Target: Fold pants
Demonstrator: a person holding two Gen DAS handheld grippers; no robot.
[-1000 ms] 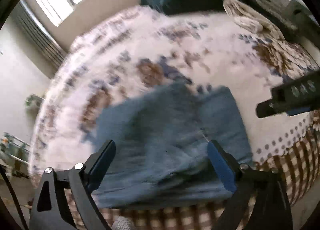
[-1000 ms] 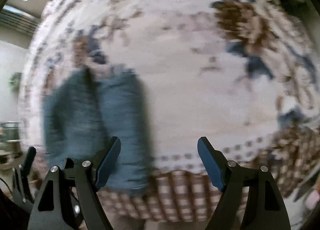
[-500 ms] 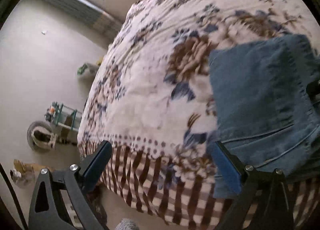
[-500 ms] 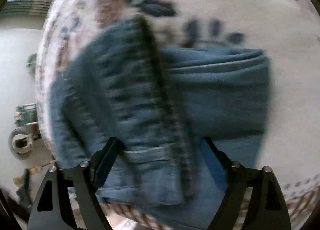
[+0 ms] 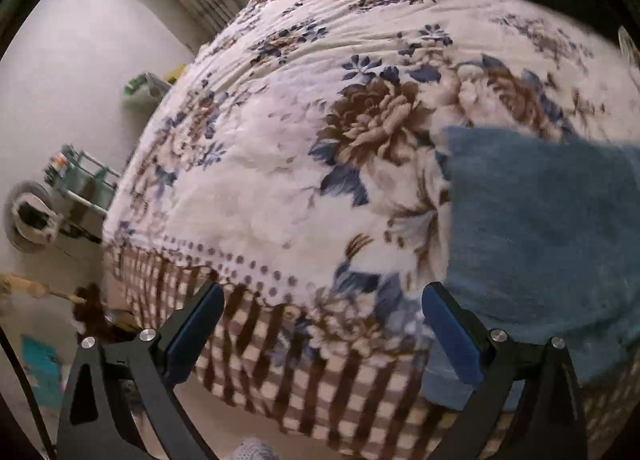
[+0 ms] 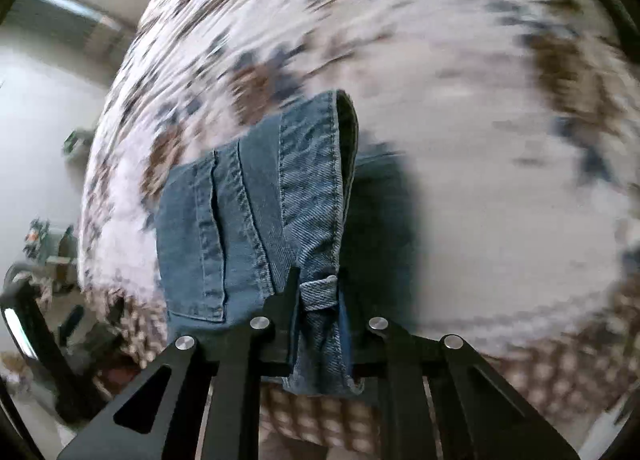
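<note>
Right gripper (image 6: 318, 300): jaws drawn together on a bunched fold of the one pair of blue denim pants (image 6: 256, 211), the pinch sitting at a belt loop on the waistband; the cloth hangs down between the two black fingers. Left gripper (image 5: 322, 334): jaws spread wide, nothing between the two blue pads (image 5: 450, 340), poised over the checked border of the single bedspread (image 5: 280, 163). In the left wrist view, the pants (image 5: 544, 236) lie folded on the bed just beside the right-hand pad, their lower edge overhanging the bed's near edge. Beyond the grippers, a broad stretch of floral bedspread lies bare to the far edge. Left of the bed: floor (image 5: 52, 83), one teal rack (image 5: 86, 179).
</note>
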